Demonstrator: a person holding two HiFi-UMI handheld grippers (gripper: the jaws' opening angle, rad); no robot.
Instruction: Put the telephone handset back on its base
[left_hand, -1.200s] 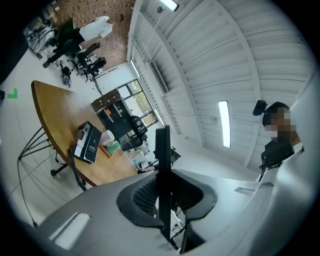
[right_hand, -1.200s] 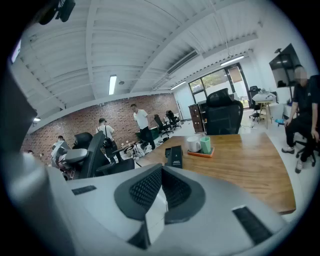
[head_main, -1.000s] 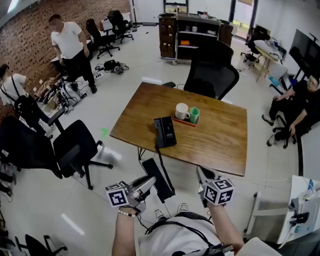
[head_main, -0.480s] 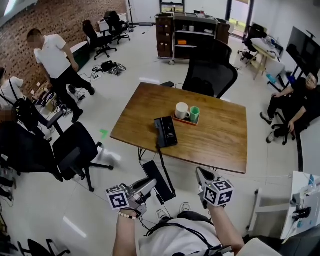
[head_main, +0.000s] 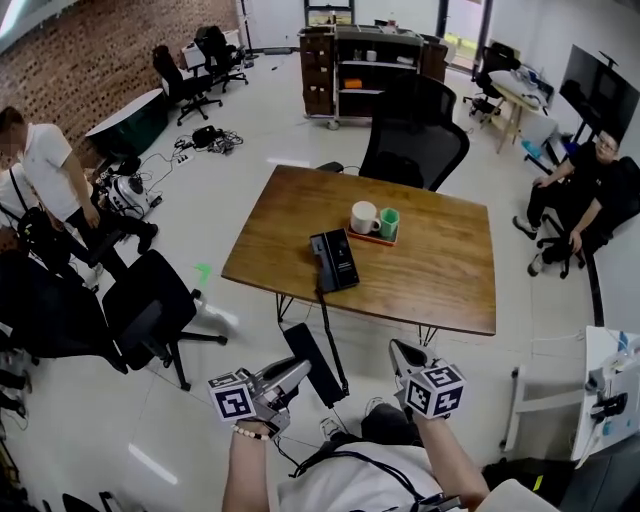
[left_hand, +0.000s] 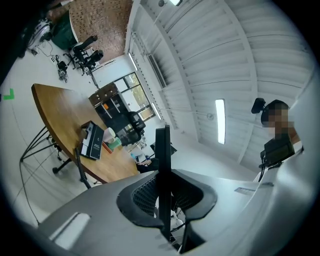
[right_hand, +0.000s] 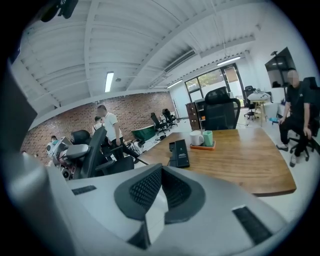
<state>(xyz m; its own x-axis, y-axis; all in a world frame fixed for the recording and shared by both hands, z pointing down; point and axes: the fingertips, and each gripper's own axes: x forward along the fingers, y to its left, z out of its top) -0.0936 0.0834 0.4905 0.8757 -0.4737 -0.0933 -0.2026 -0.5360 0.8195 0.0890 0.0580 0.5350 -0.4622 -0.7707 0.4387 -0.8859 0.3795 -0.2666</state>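
Your left gripper (head_main: 295, 368) has its fingers clamped on the handset (head_main: 312, 358) from above and below, so the flat black piece sticks out level past the fingertips. In the left gripper view you see it edge-on, as a thin dark strip between the pads. The base (head_main: 334, 262) lies on the bench (head_main: 440, 285) near its front-left edge. It is well apart from the handset, which hangs off the bench on your side. A thin dark cord (head_main: 332, 340) runs from the base's near end down toward the handset. Your right gripper (head_main: 399, 349) hangs beside the left one and points toward the bench, its fingers together with nothing between them.

Compared with a second ago, both grippers and the bench show at almost the same places in the head view, and the grip on the handset is unchanged. The person in a white shirt (head_main: 50, 170) has walked from beside the brick wall to the picture's left edge.

Behind the base, a tray (head_main: 375, 240) holds a white mug (head_main: 364, 218) and a green cup (head_main: 389, 226) side by side. You cannot see what is inside them.
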